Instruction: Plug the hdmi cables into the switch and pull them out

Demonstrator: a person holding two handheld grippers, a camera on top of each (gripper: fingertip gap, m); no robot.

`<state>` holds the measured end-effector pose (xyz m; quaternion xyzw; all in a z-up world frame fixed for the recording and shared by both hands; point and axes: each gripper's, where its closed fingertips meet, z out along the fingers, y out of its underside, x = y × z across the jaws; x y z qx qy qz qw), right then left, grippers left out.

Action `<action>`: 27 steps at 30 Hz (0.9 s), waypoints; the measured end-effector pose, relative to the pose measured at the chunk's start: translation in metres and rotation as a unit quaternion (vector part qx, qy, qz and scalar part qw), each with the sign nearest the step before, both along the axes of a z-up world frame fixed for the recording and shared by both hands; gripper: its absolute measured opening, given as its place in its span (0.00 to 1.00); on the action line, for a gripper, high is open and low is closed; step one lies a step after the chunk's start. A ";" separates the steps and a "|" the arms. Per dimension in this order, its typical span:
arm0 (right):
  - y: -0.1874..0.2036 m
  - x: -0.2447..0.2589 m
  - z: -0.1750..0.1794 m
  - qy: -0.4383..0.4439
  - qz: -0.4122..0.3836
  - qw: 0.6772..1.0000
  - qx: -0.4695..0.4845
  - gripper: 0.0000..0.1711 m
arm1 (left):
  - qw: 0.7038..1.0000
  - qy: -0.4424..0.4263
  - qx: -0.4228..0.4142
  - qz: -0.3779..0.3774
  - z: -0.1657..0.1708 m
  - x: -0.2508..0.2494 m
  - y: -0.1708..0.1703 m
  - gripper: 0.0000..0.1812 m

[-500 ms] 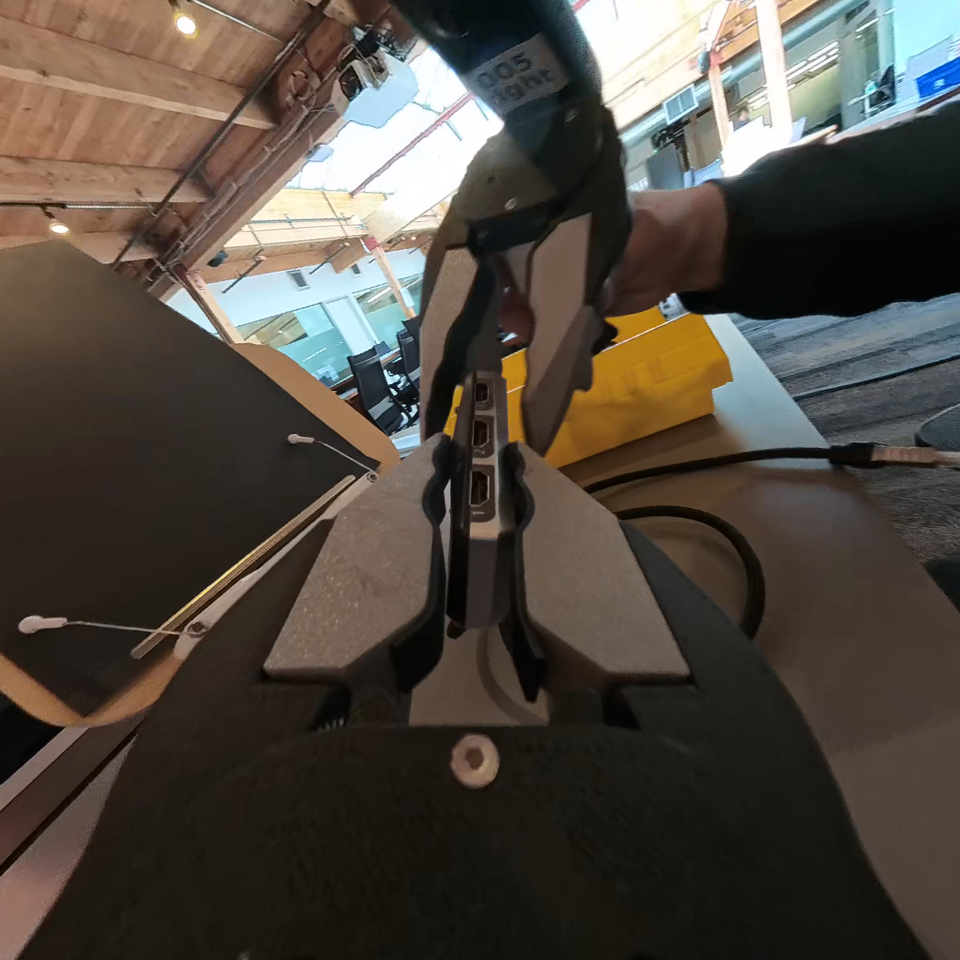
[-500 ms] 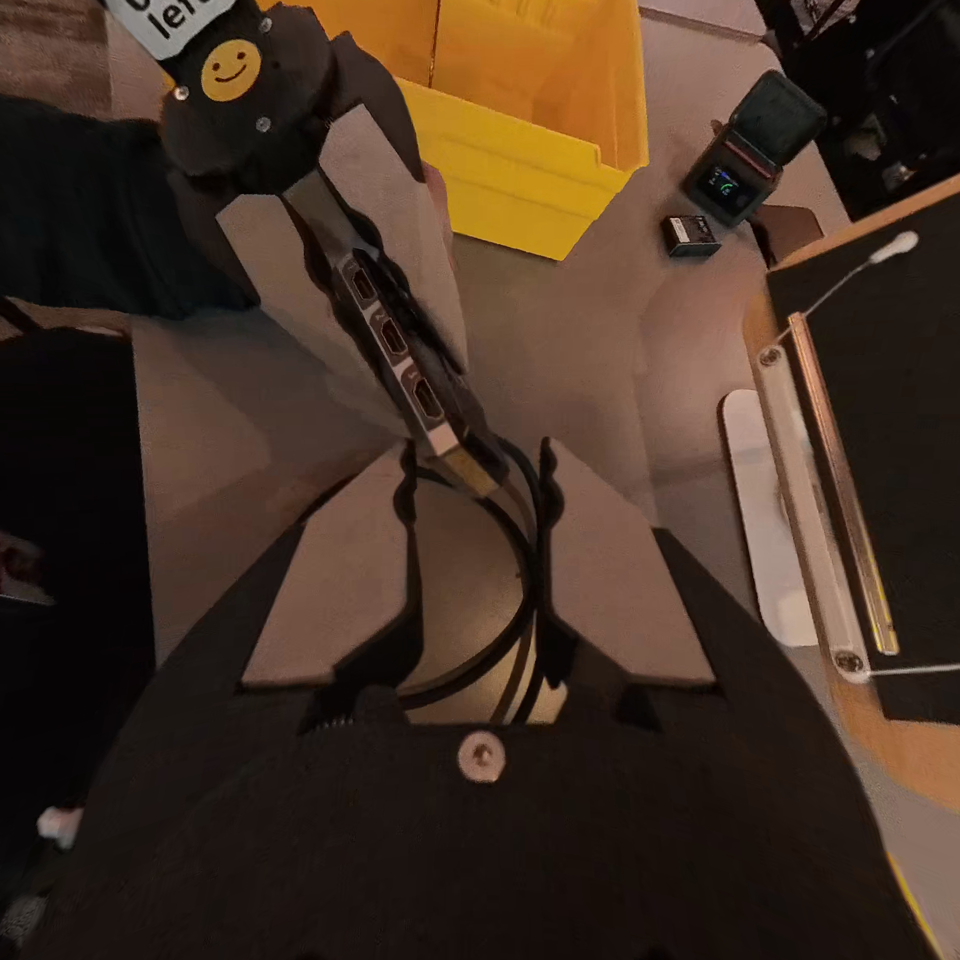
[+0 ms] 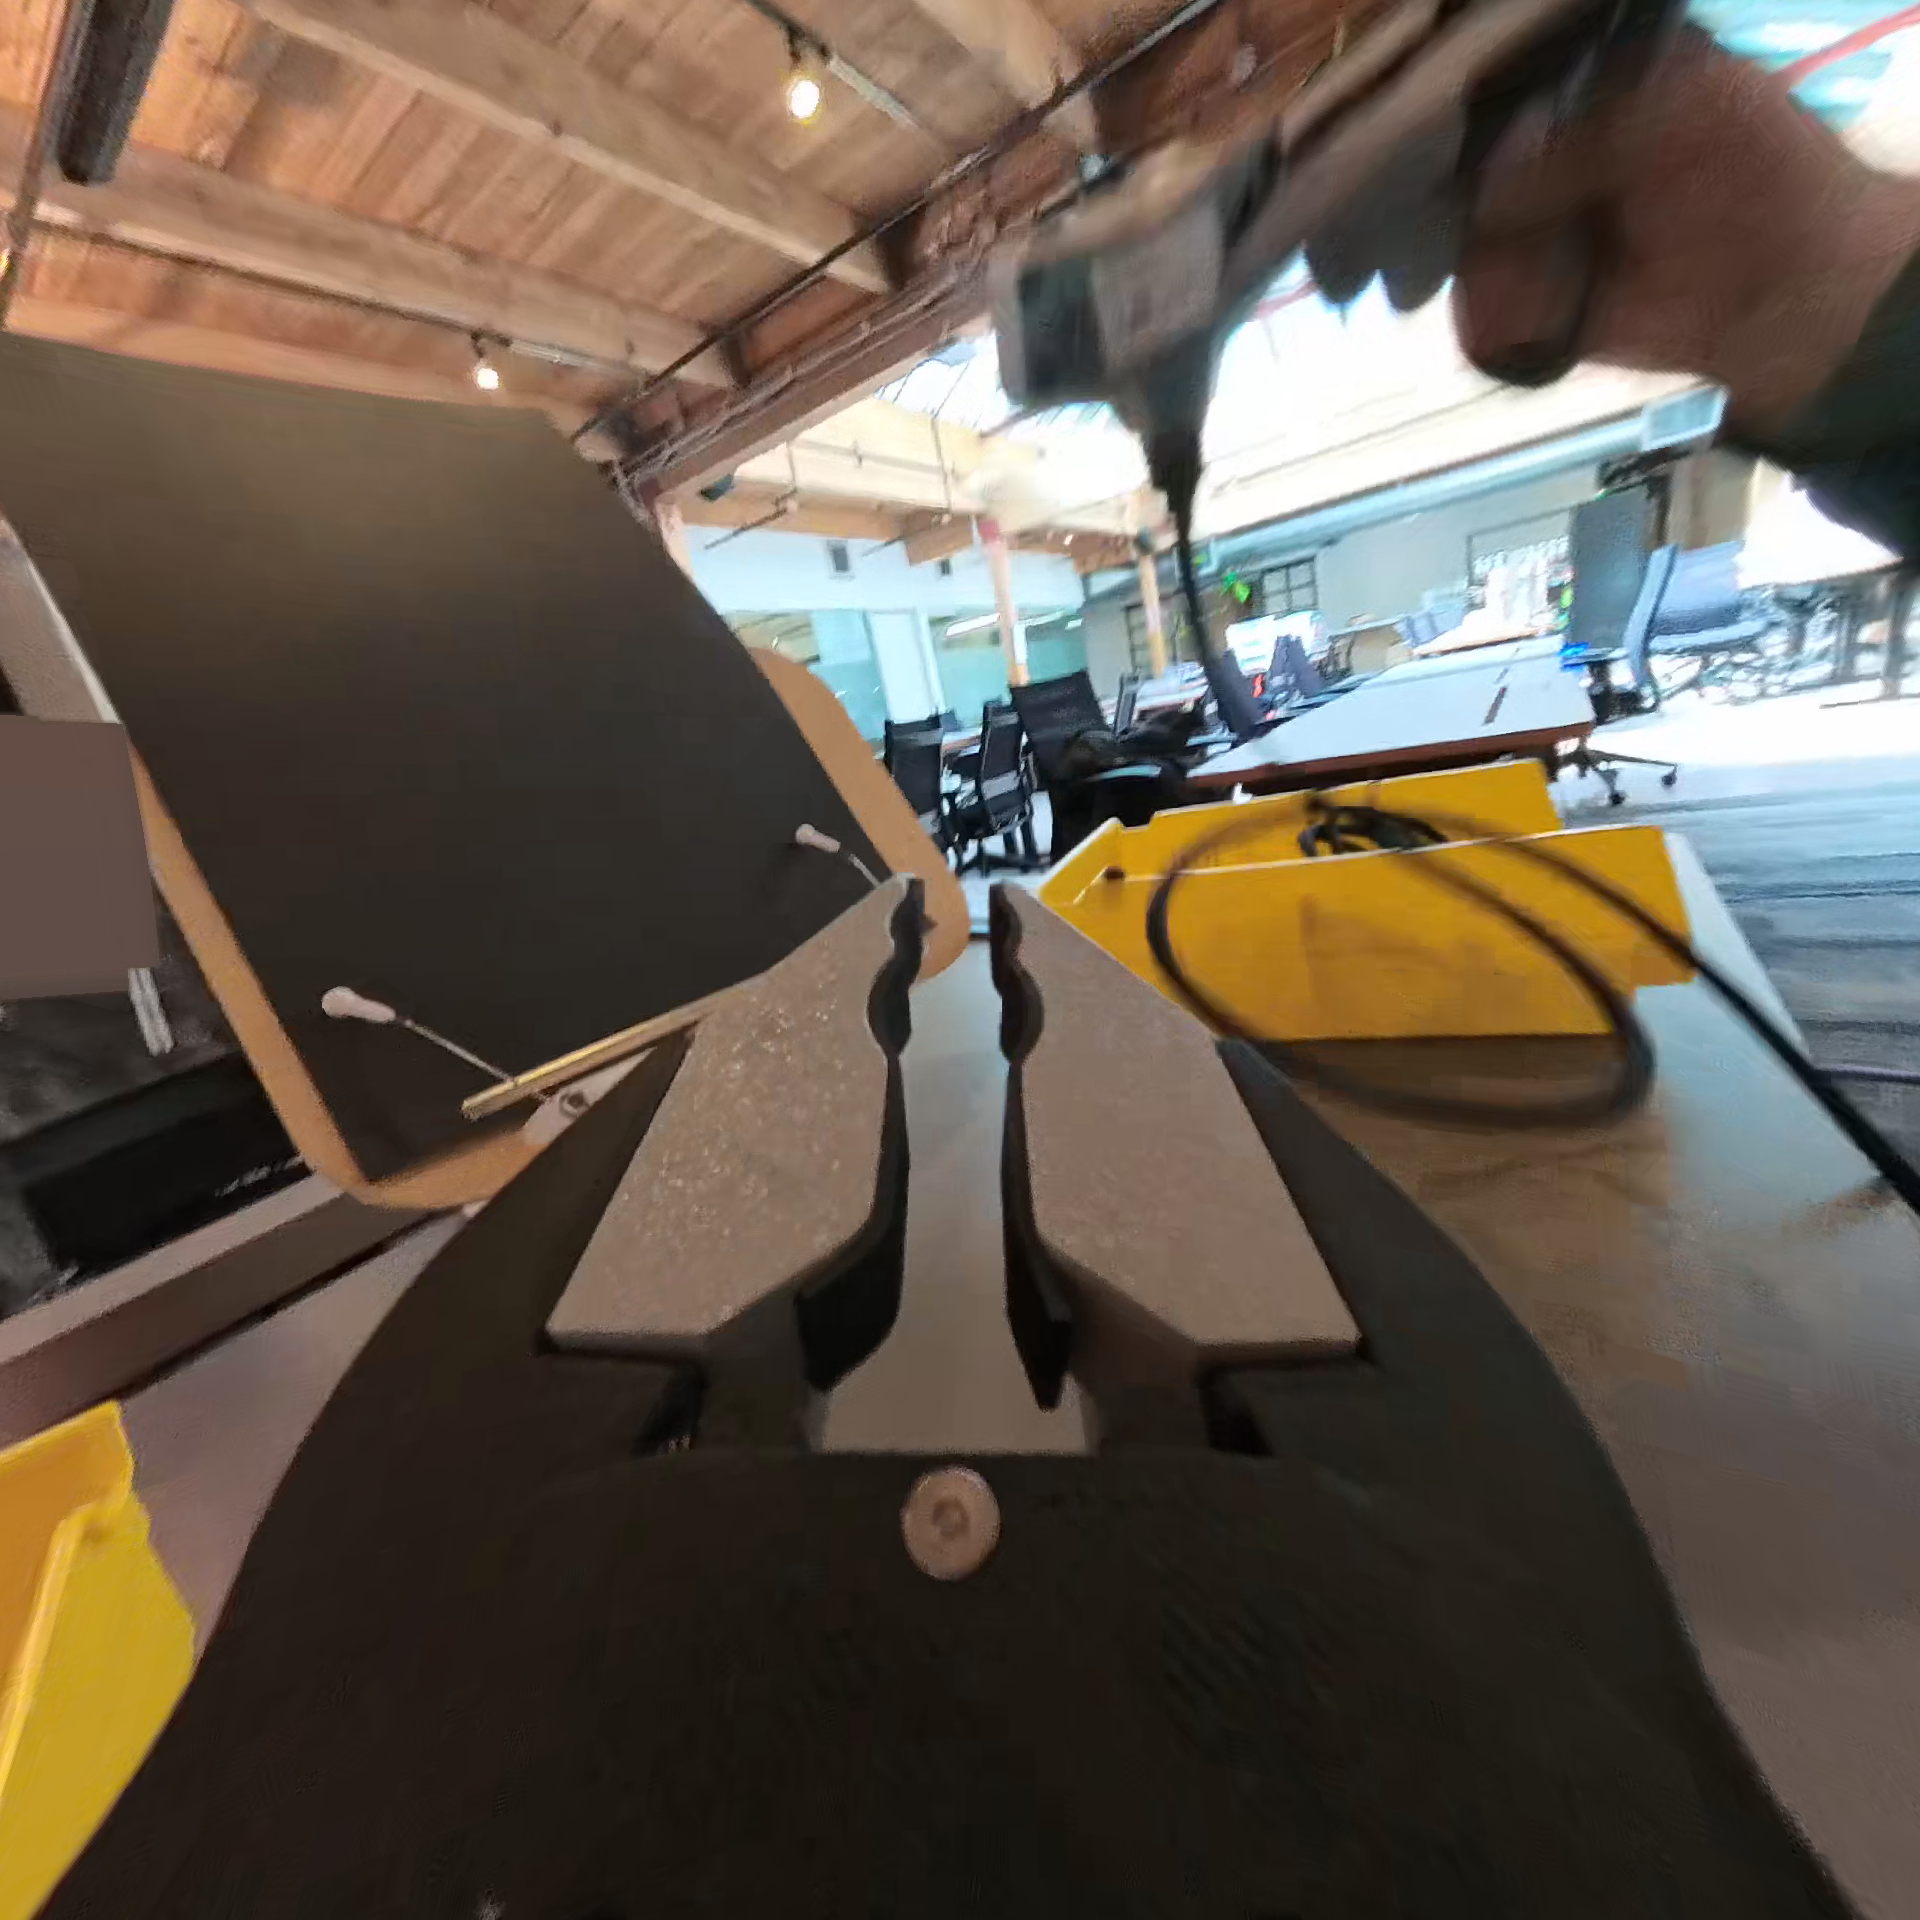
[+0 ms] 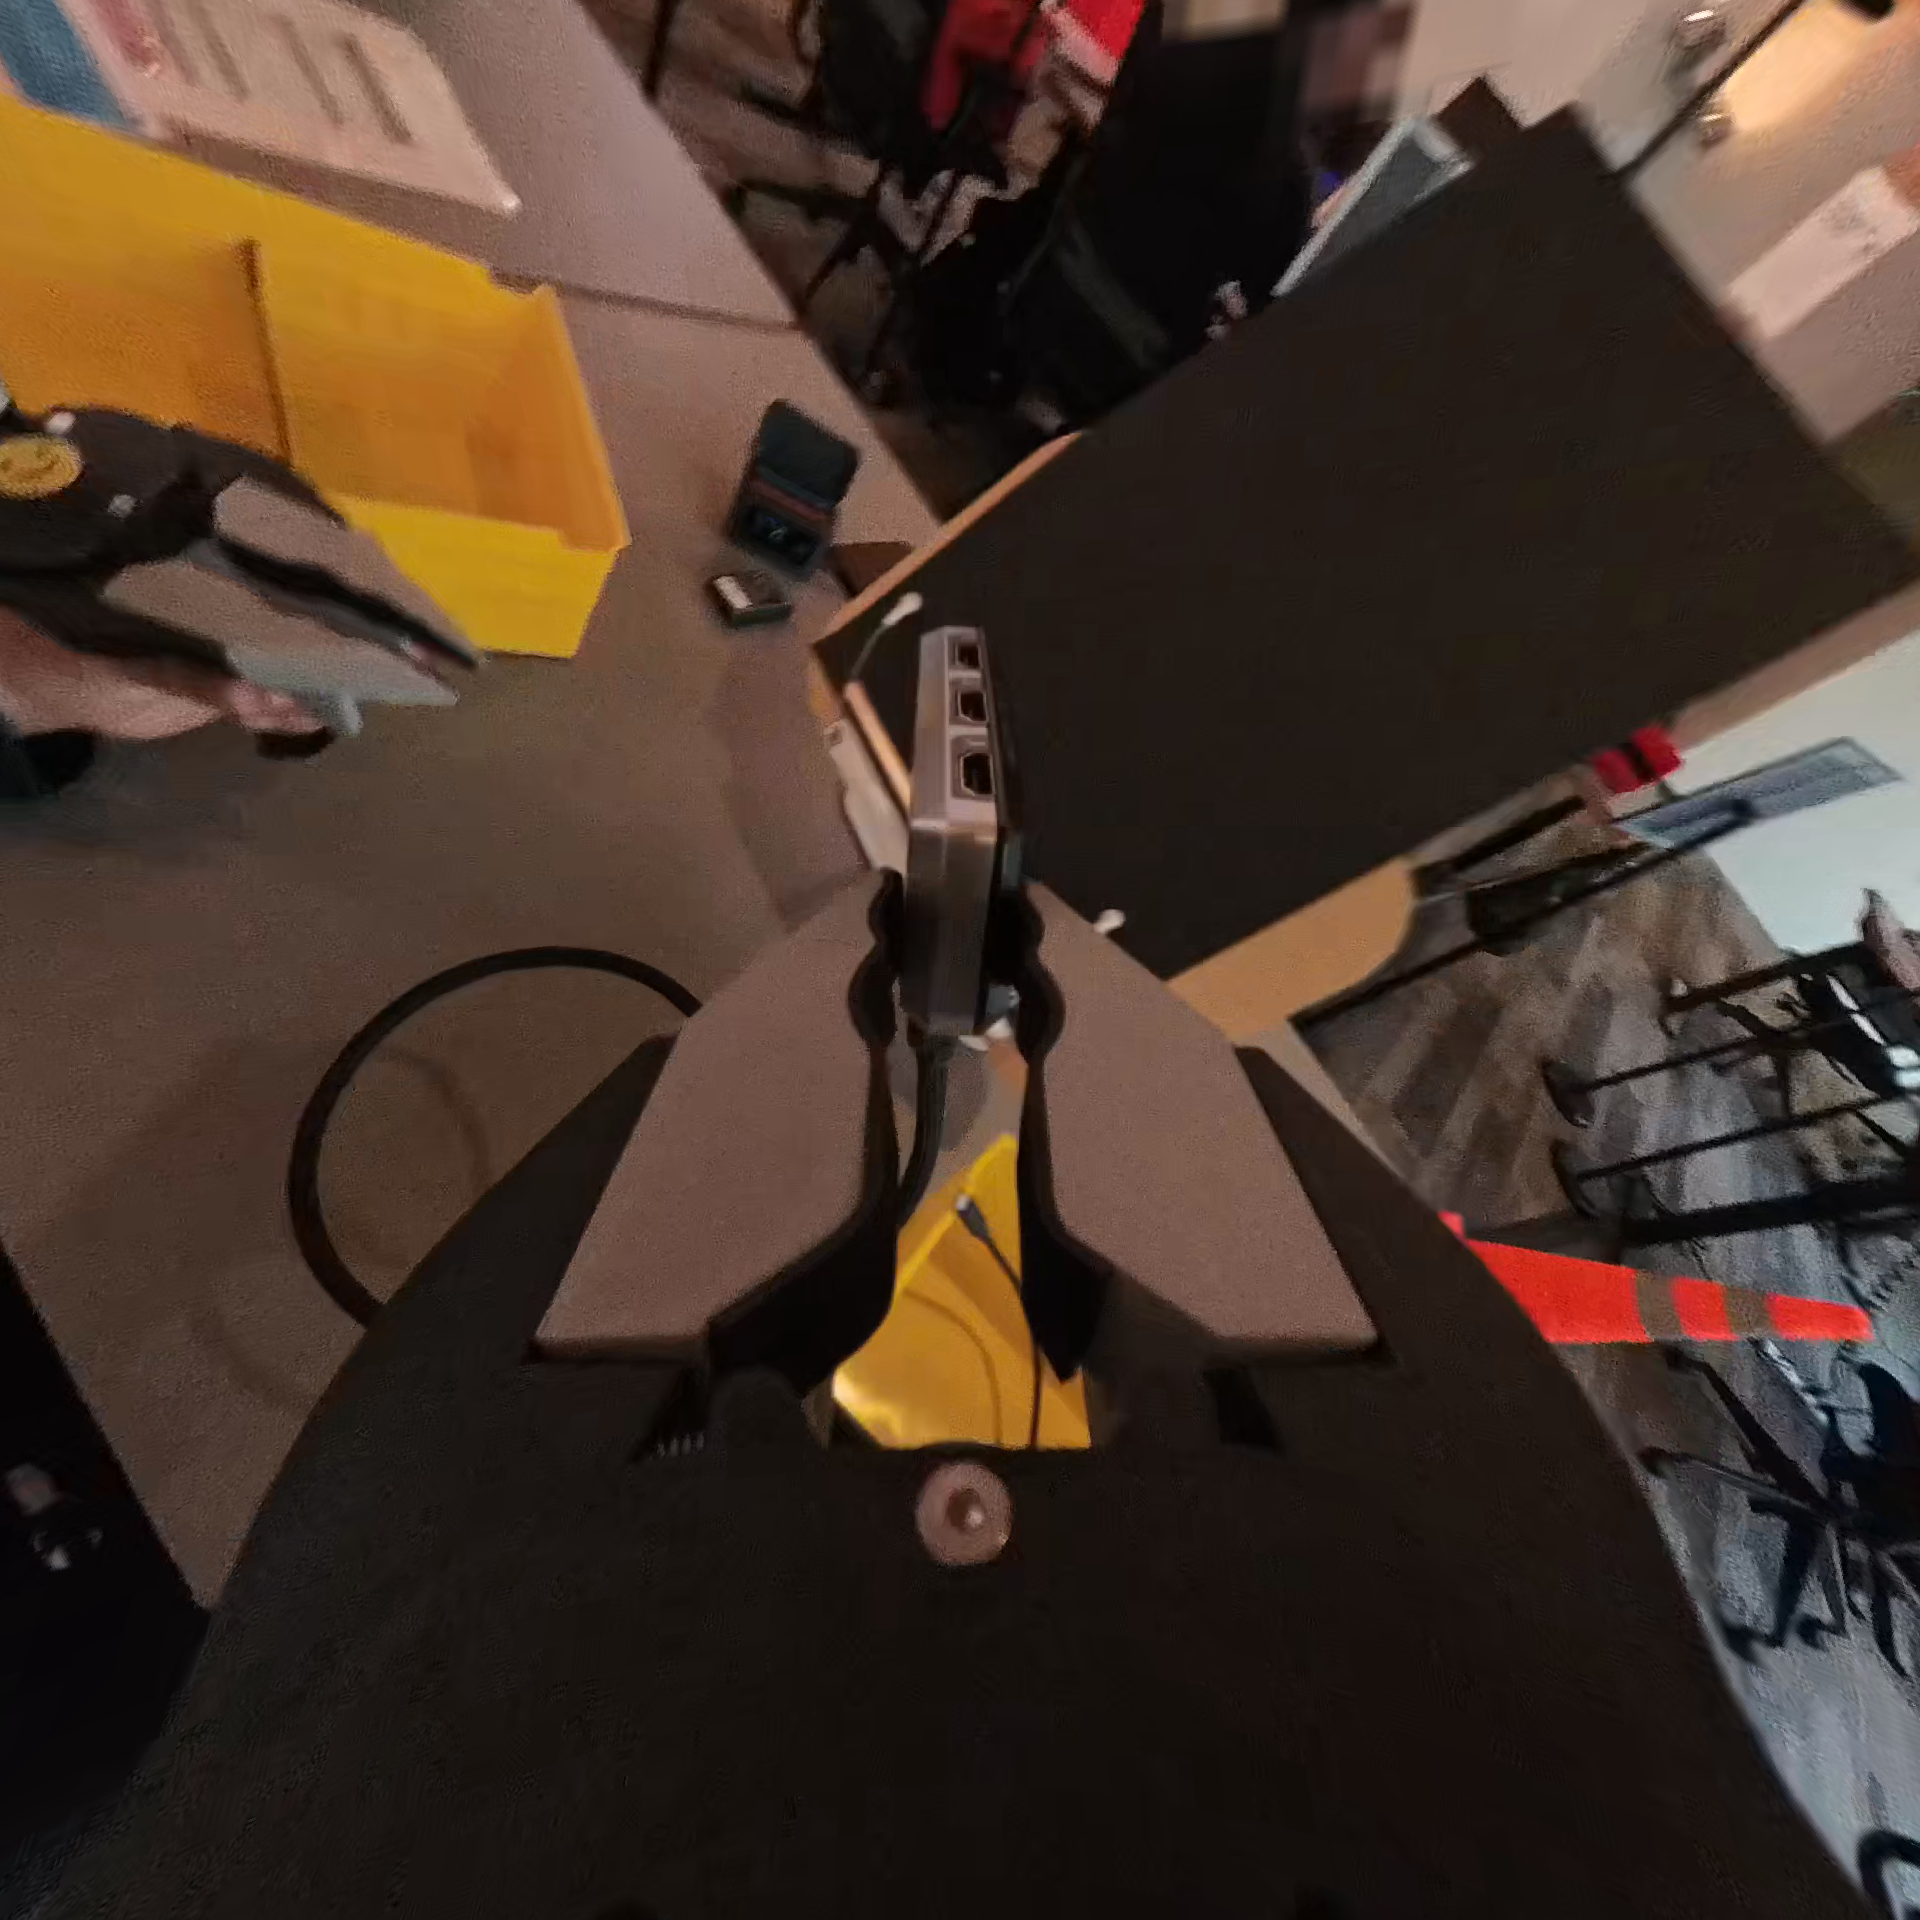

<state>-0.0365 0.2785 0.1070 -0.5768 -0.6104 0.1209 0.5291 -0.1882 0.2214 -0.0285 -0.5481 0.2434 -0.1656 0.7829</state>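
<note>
Overhead, right gripper (image 4: 956,935) pinches the switch (image 4: 951,831); left gripper (image 3: 951,914) empty.

No writing can be read; a yellow smiley sticker (image 4: 36,464) sits on the left tongs (image 4: 343,665).

The switch (image 4: 951,831) sits between the right claw's (image 4: 954,935) fingers, above the table (image 4: 520,852), bin (image 4: 436,416) behind-left.

Left tool (image 3: 954,914) empty, fingers slightly parted, right tool (image 4: 951,935) raised, clamped shut
</note>
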 end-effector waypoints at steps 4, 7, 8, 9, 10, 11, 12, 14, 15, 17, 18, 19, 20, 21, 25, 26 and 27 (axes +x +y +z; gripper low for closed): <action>0.026 0.047 0.111 0.096 -0.076 0.991 0.050 0.10 | 0.999 0.024 -0.020 0.020 -0.013 0.003 0.010 0.05; 0.033 0.079 0.193 0.175 -0.113 0.971 0.121 0.10 | 0.999 0.037 -0.024 0.032 -0.019 0.002 0.014 0.05; 0.034 0.088 0.216 0.199 -0.122 0.963 0.137 0.10 | 0.998 0.036 -0.027 0.031 -0.019 0.002 0.014 0.05; 0.035 0.096 0.237 0.218 -0.132 0.955 0.150 0.09 | 0.998 0.036 -0.028 0.031 -0.020 0.002 0.015 0.05; 0.038 0.105 0.255 0.235 -0.149 0.946 0.165 0.10 | 0.998 0.036 -0.029 0.034 -0.020 0.002 0.016 0.05; 0.043 0.113 0.272 0.246 -0.166 0.937 0.184 0.10 | 0.998 0.038 -0.029 0.036 -0.021 0.001 0.016 0.05; 0.050 0.117 0.283 0.248 -0.179 0.931 0.199 0.10 | 0.998 0.041 -0.030 0.037 -0.023 0.002 0.017 0.05; 0.071 0.117 0.289 0.228 -0.200 0.931 0.204 0.10 | 0.998 0.049 -0.030 0.042 -0.024 0.002 0.018 0.04; 0.085 0.115 0.286 0.216 -0.213 0.933 0.195 0.10 | 0.997 0.055 -0.028 0.046 -0.025 0.002 0.018 0.04; 0.112 0.113 0.279 0.194 -0.238 0.932 0.193 0.10 | 0.996 0.062 -0.026 0.056 -0.026 0.001 0.018 0.04; 0.125 0.113 0.278 0.186 -0.250 0.930 0.196 0.10 | 0.996 0.062 -0.026 0.058 -0.026 0.000 0.019 0.04; 0.137 0.114 0.278 0.183 -0.262 0.927 0.196 0.10 | 0.996 0.061 -0.028 0.058 -0.027 -0.001 0.019 0.04; 0.147 0.115 0.282 0.183 -0.272 0.924 0.197 0.10 | 0.996 0.060 -0.030 0.059 -0.028 -0.002 0.020 0.04; 0.155 0.117 0.290 0.188 -0.279 0.920 0.199 0.10 | 0.996 0.060 -0.033 0.059 -0.029 -0.002 0.021 0.04; 0.169 0.129 0.341 0.217 -0.296 0.906 0.209 0.10 | 0.995 0.074 -0.052 0.048 -0.039 0.005 0.027 0.03; 0.170 0.131 0.352 0.219 -0.300 0.903 0.216 0.10 | 0.994 0.080 -0.054 0.046 -0.041 0.008 0.028 0.04; 0.172 0.133 0.359 0.220 -0.303 0.901 0.219 0.10 | 0.994 0.087 -0.055 0.045 -0.043 0.010 0.030 0.04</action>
